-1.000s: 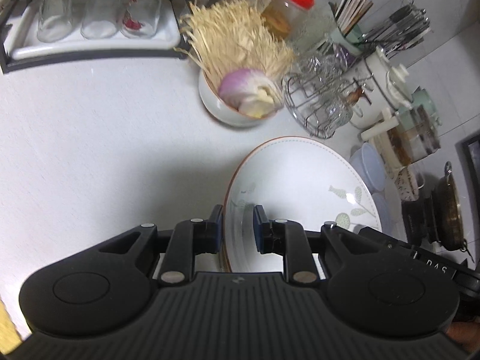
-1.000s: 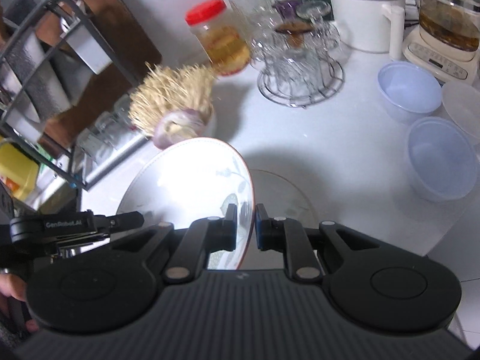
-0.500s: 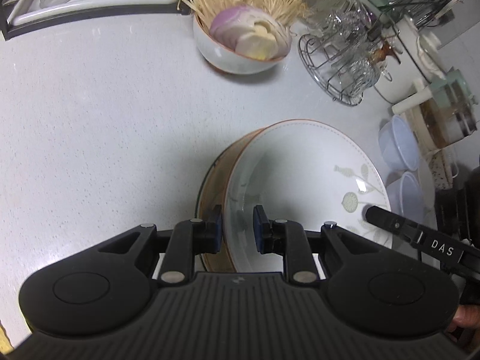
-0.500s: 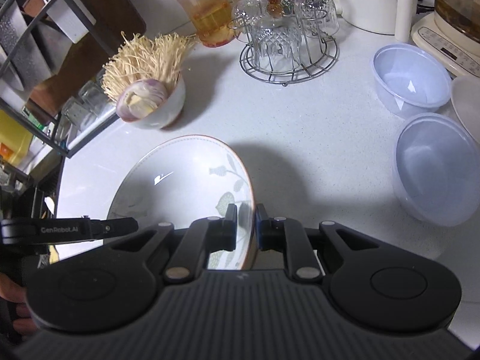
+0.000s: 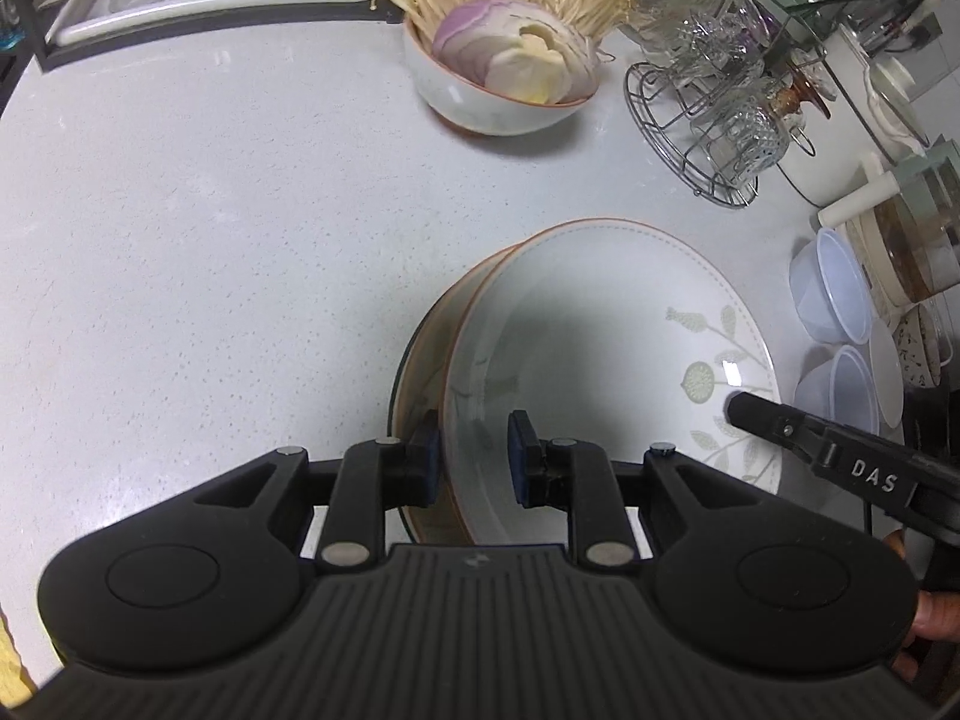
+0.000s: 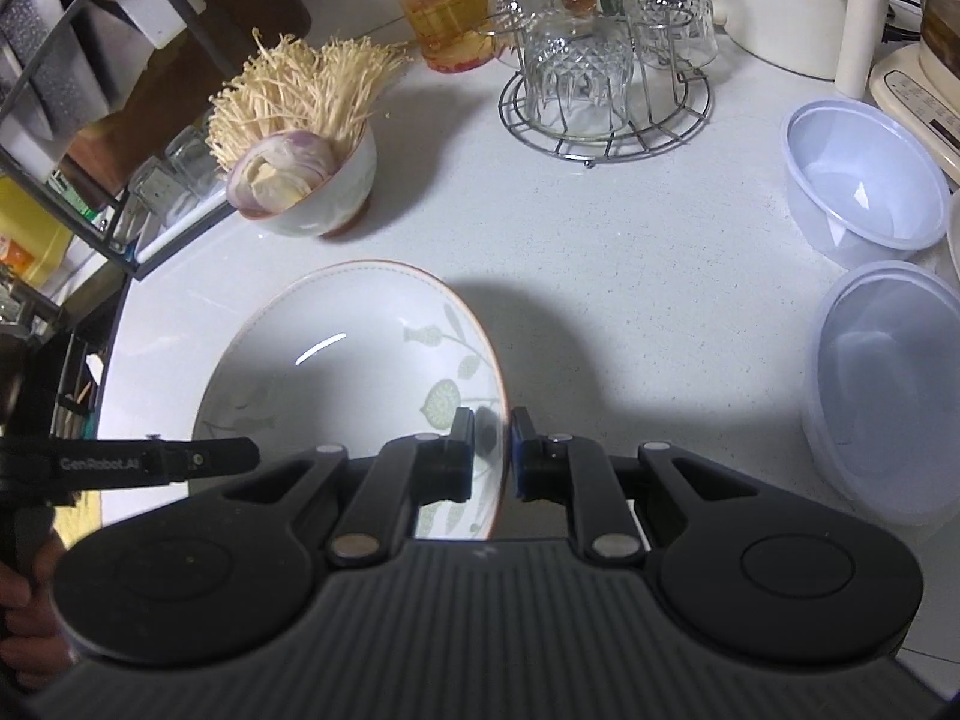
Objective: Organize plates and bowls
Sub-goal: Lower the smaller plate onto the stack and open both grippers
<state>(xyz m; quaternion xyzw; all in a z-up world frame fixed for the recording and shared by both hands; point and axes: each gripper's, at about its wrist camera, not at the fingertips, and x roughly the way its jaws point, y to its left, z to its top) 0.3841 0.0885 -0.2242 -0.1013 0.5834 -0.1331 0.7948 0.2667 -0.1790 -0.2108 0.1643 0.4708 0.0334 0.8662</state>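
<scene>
Both grippers pinched opposite edges of the leaf-patterned plate: the left gripper clamped its near rim, with a second plate's edge showing beneath, and the right gripper closed on the other rim. The plate sat low over the white tabletop, near the bowl of enoki mushrooms and onion.

The plate sits mid-counter; behind it the mushroom-and-onion bowl, the glass rack further right.
</scene>
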